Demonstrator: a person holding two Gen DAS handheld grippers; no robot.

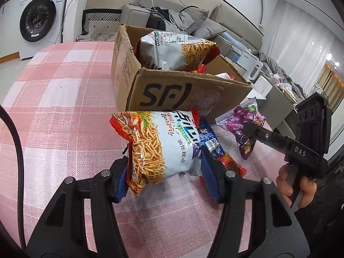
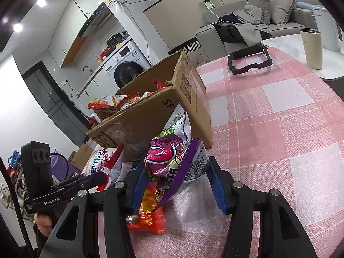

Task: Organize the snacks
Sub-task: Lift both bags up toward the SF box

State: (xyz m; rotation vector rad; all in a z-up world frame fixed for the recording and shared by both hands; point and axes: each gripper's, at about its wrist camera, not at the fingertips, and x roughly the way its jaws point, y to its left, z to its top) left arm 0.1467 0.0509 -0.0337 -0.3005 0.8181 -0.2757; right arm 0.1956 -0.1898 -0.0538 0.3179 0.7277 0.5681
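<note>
In the left wrist view, my left gripper [image 1: 164, 159] is shut on a white and red noodle snack bag [image 1: 159, 137], with both blue pads pressing its sides just above the pink checked tablecloth [image 1: 64, 118]. Right behind it stands an open cardboard box [image 1: 182, 92] that holds a similar noodle bag [image 1: 172, 51] and other packets. In the right wrist view, my right gripper [image 2: 175, 167] is shut on a purple candy bag [image 2: 167, 157], which stands upright in front of the box [image 2: 154, 111]. At the lower left, my left gripper [image 2: 99, 177] holds the noodle bag [image 2: 103, 161].
A blue packet [image 1: 208, 139] and a red one [image 1: 234, 165] lie on the cloth between the grippers. An orange packet [image 2: 148, 215] lies under the candy bag. A black frame [image 2: 249, 61] and a beige cup [image 2: 311, 49] stand at the far end of the table.
</note>
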